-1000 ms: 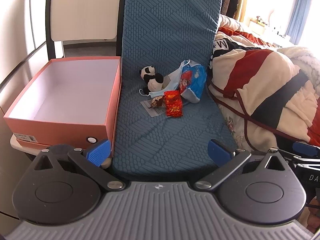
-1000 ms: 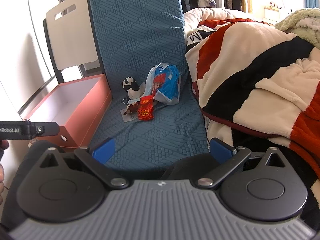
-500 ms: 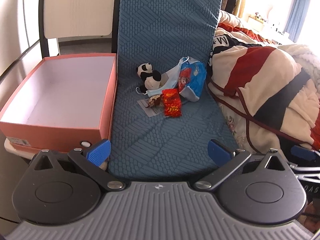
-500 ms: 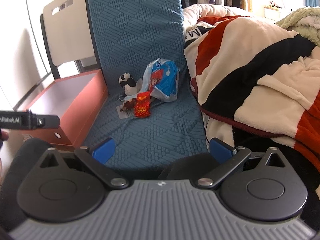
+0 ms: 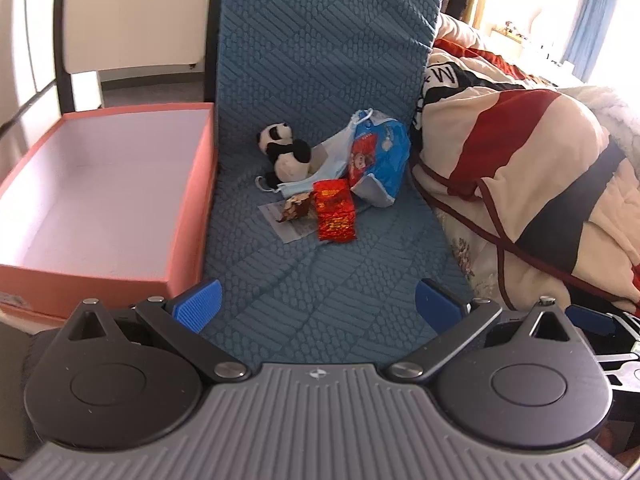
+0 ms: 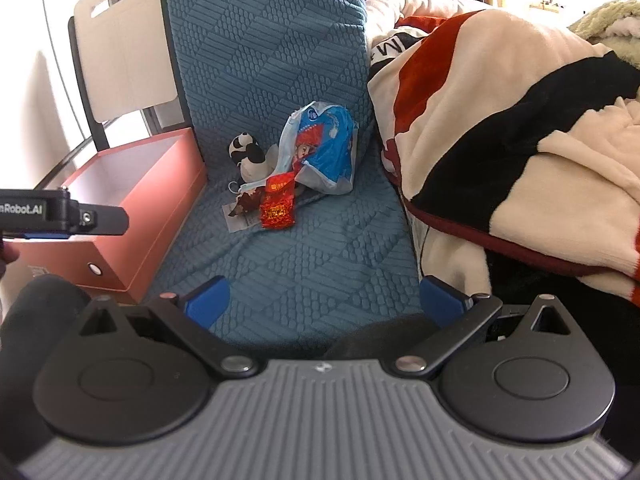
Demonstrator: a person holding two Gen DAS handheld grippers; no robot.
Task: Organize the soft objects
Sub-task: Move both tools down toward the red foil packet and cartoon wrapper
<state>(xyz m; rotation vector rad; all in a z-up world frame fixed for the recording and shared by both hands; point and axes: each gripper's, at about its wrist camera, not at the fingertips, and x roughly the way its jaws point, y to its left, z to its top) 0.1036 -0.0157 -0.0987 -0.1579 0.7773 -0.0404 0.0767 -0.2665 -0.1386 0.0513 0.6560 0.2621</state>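
Both the left gripper and right gripper gape wide above the blue quilted seat cover; an open salmon cardboard box sits left, a striped blanket right

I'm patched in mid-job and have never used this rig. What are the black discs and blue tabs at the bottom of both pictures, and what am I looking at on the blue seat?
Each picture comes from a camera on a handheld gripper, looking along its two blue-tipped fingers. The left gripper and right gripper are both open and hold nothing. On the blue cushion lies a small pile: a panda plush, a face mask, a blue packet, a red packet and a paper slip. Beside it stands an empty orange box; a striped blanket lies on the other side.
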